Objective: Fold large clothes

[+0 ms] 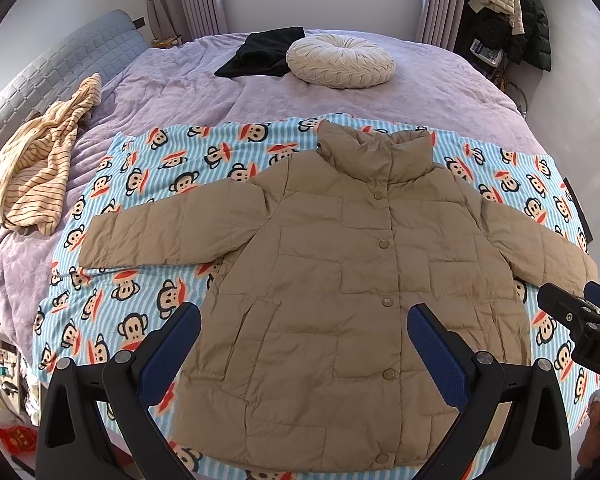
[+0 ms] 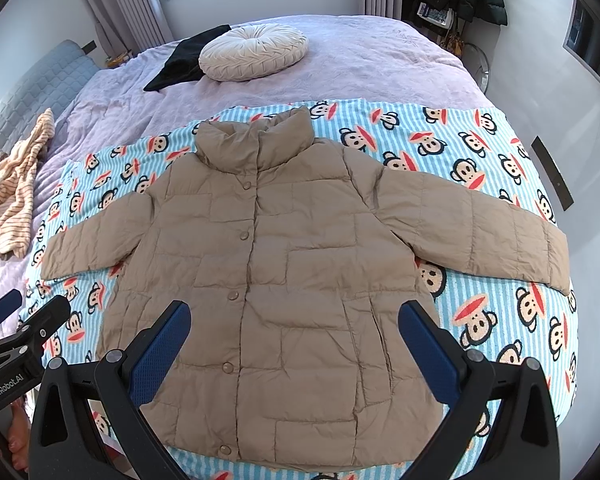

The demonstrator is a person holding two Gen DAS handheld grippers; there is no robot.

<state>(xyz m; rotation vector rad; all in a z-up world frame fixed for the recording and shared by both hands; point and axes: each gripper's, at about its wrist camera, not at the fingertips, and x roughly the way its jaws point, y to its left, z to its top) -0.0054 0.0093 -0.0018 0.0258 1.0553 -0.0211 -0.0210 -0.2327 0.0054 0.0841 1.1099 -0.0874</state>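
Tan puffer jacket (image 1: 352, 280) lay flat and snapped shut on a monkey-print blanket (image 1: 140, 280) spread over a lilac bed (image 1: 420, 76), collar toward 12 o'clock, sleeves stretched toward 9 and 3 o'clock. Left claw (image 1: 304, 344) and right claw (image 2: 296, 340) both hung above the hem, jaws spread wide, gripping nothing. A round cream cushion (image 1: 340, 62) sat at 12 o'clock beside a folded black garment (image 1: 260, 52). A striped yellow garment (image 1: 40, 164) lay crumpled at 9 o'clock. Dark coats (image 1: 528, 12) hung at 1 o'clock.
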